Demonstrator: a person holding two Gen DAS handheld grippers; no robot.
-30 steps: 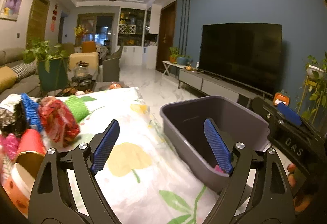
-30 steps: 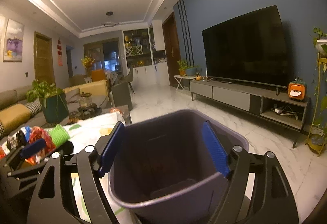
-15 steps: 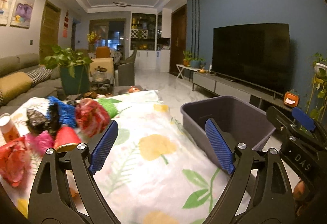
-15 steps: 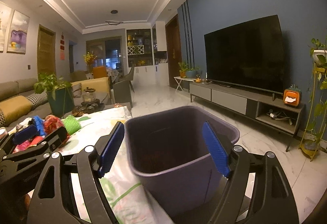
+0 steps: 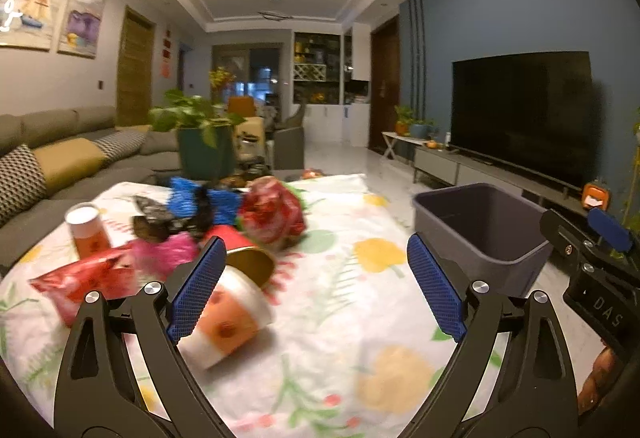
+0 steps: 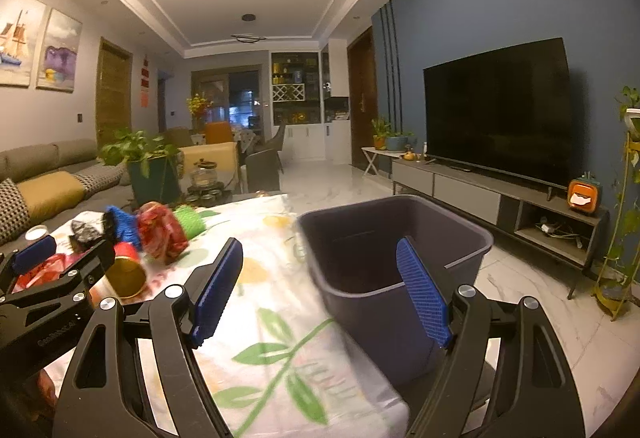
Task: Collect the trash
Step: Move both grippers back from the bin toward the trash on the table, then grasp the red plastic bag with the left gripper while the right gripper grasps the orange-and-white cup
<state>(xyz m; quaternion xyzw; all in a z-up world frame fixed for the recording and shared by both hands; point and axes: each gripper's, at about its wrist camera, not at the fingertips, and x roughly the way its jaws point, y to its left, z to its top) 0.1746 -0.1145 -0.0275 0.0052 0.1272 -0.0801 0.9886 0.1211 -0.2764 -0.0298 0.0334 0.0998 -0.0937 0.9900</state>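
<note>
Both grippers have swung left from the bin toward the trash pile. Left gripper [image 5: 316, 286]: jaws apart, empty, a paper cup [image 5: 230, 318] lying beside its left finger. Trash [image 5: 224, 222]: crinkled wrappers, mesh, a cylindrical can, all uncollected on the floral cloth [image 5: 320, 366]. Right gripper [image 6: 320, 294]: jaws apart, empty. Bin [image 6: 472, 234]: smooth grey plastic, rectangular, off the table's right edge; contents cannot be told.

1. "DAS" in pale letters on the black body of the right gripper [image 5: 608, 234], seen from the left wrist view.
2. Left gripper [image 6: 60, 258] body print: too blurred to read.
</note>
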